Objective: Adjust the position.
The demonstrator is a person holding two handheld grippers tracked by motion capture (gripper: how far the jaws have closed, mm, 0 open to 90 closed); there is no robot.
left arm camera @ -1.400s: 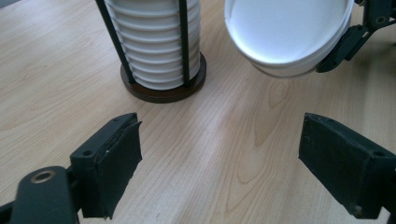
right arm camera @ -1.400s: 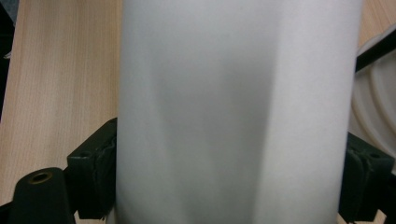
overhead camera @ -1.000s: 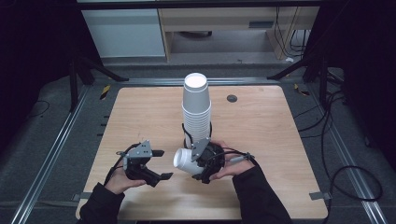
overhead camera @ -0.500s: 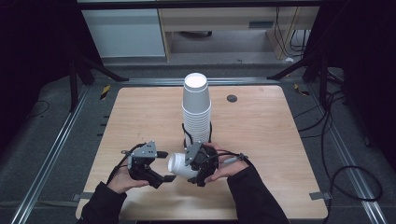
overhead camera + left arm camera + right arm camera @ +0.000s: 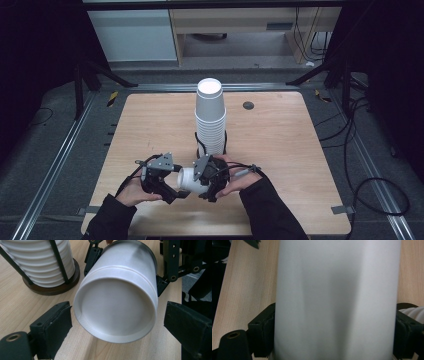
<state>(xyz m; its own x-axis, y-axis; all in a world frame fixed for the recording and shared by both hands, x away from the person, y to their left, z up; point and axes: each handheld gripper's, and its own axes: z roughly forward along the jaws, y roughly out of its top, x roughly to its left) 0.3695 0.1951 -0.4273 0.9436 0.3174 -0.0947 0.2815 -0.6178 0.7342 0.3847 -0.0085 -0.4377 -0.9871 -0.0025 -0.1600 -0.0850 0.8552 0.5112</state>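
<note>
Item: white paper cup (image 5: 187,179), single. It lies on its side above the near middle of the counter (image 5: 280,150), closed base pointing left; its mouth is hidden behind the right hand-held gripper, so what is inside cannot be told. In the left gripper view the cup (image 5: 117,305) shows its recessed base end-on.

Item: right hand-held gripper (image 5: 209,176). Its jaws pinch the cup's wall from both sides; in the right gripper view both pads press against the white wall (image 5: 337,300).

Item: left hand-held gripper (image 5: 172,187), just left of the cup. Its jaws have just been opening and now stand spread, one on each side of the cup's base, with a gap between each pad and the cup (no contact seen).

Item: stack of white cups (image 5: 210,117), nested upside down, upright in a black wire holder on a dark round base (image 5: 53,288), just beyond the two grippers, near the counter's middle.

Item: small dark round disc (image 5: 248,105), far right of the stack.
</note>
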